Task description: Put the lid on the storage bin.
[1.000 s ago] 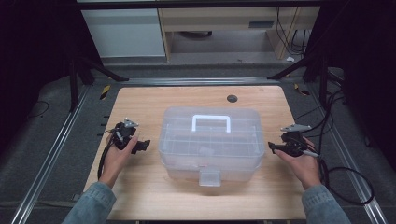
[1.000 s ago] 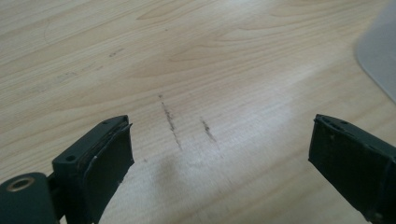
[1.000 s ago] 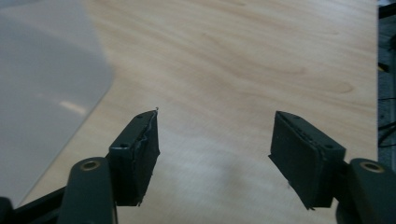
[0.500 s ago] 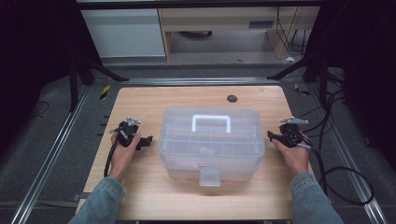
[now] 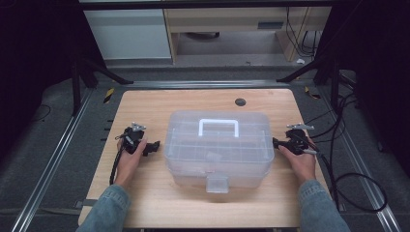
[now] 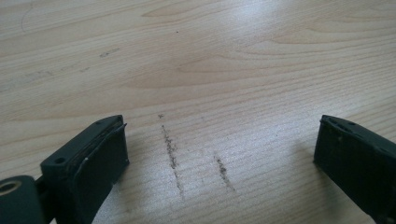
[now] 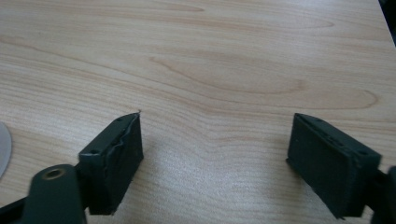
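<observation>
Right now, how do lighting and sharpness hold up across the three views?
High view: table evenly lit, surroundings nearly black, soft sheen on the clear box. Left gripper view: pale glare washes the wood grain at upper centre, near jaws slightly soft. Right gripper view: even light, faint shadows under the open jaws.

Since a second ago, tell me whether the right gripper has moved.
Yes. The right gripper has moved away from the person and in toward the clear plastic box, now close beside the box's right end, jaws open.

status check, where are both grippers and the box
Left gripper open, right gripper open, both empty over bare wood. Clear plastic storage box with white handle shut, centred between them on the wooden table. Nothing in the way.
</observation>
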`<action>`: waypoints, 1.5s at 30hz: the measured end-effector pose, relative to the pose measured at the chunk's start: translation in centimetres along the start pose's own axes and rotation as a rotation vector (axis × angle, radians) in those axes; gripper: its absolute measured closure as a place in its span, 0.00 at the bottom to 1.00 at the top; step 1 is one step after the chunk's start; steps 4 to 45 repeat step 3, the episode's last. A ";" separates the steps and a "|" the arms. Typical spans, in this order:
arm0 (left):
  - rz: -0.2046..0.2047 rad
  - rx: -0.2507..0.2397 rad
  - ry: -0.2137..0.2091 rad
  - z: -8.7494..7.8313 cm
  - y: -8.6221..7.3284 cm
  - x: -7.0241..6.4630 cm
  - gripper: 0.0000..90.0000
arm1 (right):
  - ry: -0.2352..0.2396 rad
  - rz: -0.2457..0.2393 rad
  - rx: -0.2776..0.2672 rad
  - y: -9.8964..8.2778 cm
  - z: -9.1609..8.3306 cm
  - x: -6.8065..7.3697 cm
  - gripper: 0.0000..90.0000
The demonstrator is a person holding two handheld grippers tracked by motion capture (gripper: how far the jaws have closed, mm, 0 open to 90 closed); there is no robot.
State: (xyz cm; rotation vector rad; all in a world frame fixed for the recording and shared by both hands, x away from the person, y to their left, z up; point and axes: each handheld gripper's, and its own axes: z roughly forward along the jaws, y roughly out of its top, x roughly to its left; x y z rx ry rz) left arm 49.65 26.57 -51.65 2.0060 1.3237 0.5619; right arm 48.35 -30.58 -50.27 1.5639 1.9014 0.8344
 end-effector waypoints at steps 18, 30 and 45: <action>-0.016 0.007 0.010 0.0 0.0 0.1 0.00 | 0.002 -0.008 0.009 0.0 0.2 0.1 0.10; -0.016 0.007 0.010 0.0 0.0 0.1 0.00 | 0.002 -0.008 0.009 0.0 0.2 0.1 0.10; -0.016 0.007 0.010 0.0 0.0 0.1 0.00 | 0.002 -0.008 0.009 0.0 0.2 0.1 0.10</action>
